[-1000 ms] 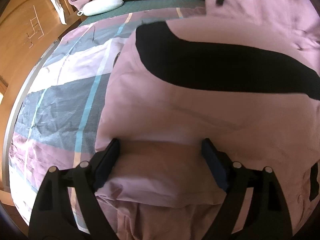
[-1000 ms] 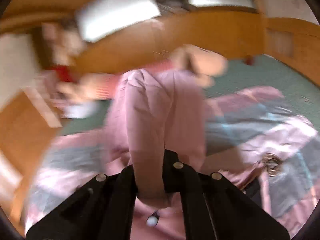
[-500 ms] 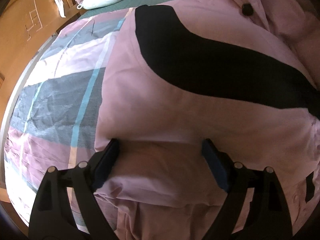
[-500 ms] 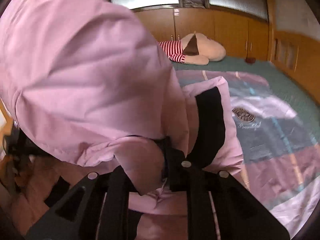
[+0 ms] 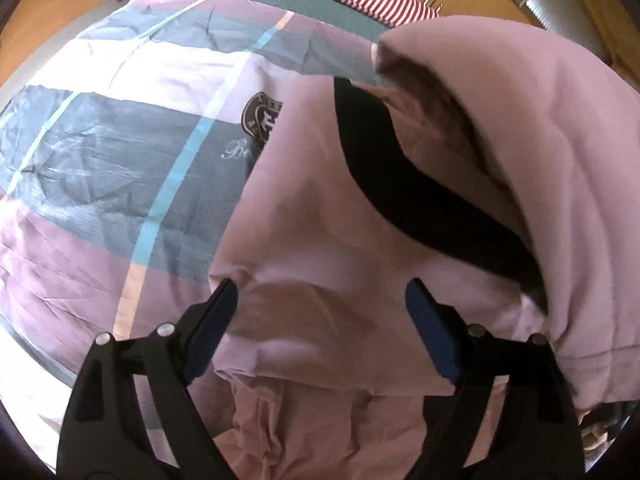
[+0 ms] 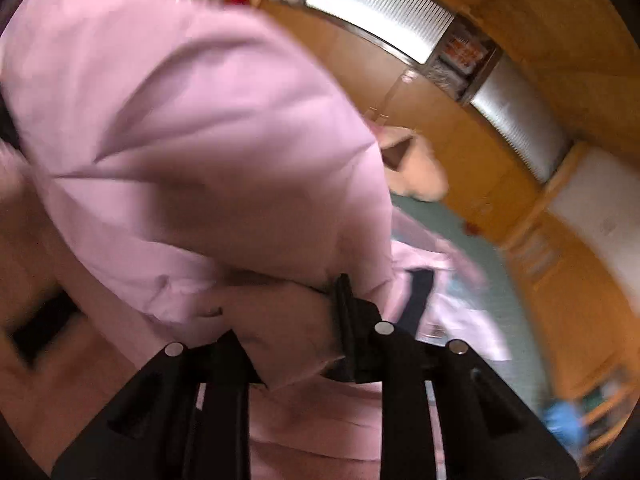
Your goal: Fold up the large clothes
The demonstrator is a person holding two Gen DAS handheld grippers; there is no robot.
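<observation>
- While folded over itself on the patchwork quilt point(image 5: 120, 168), pink jacket point(image 5: 320, 240) now doubled, upper layer brought across above the black stripe point(image 5: 400, 184).
- Left claw point(image 5: 320, 316) spread wide, straddling the jacket's near edge, gripping nothing.
- Right claw point(image 6: 292, 328) just been opening, narrow gap, pink cloth between; probably releasing, so fold nearly laid.

- left claw point(image 5: 320, 304): two black plastic fingers, angular cut-out frames, dark blue pads point(image 5: 430, 330) on inner faces
- four round silver screws on top, two per finger
- right claw point(image 6: 294, 334): same black frame, triangular cut-outs, three silver screws visible, pads look black; view blurred
</observation>
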